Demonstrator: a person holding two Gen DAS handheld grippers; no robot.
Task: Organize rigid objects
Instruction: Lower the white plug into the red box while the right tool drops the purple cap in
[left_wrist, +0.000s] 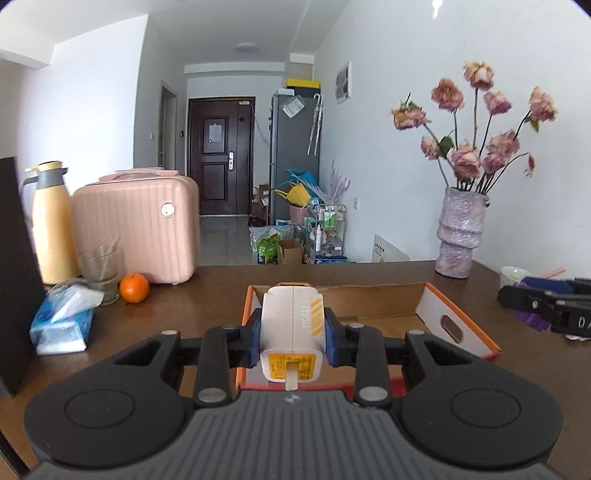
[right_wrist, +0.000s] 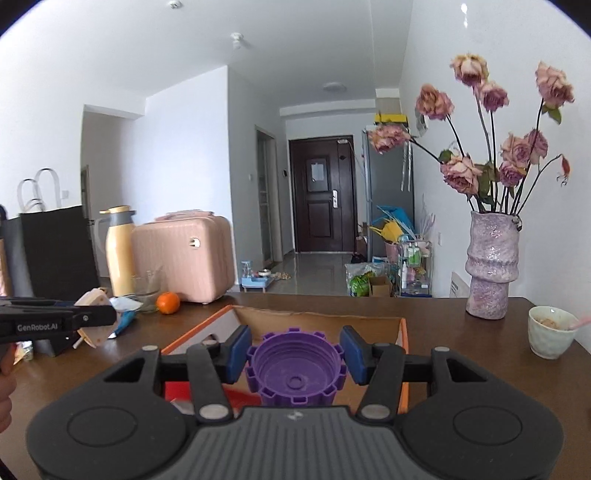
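Observation:
My left gripper (left_wrist: 292, 334) is shut on a white and yellow carton-shaped box (left_wrist: 291, 328), held above the near left part of an open orange-edged cardboard box (left_wrist: 458, 328). My right gripper (right_wrist: 295, 356) is shut on a purple ridged cap (right_wrist: 295, 365), held over the same cardboard box (right_wrist: 404, 332) near its front. The left gripper with its carton shows at the left of the right wrist view (right_wrist: 59, 321). The right gripper shows at the right edge of the left wrist view (left_wrist: 546, 302).
On the brown table (left_wrist: 207, 295) stand a pink case (left_wrist: 140, 225), a yellow thermos (left_wrist: 51, 221), a glass (left_wrist: 99, 269), an orange (left_wrist: 134, 288), a tissue pack (left_wrist: 62, 321), a flower vase (left_wrist: 460, 232) and a white cup (right_wrist: 550, 330).

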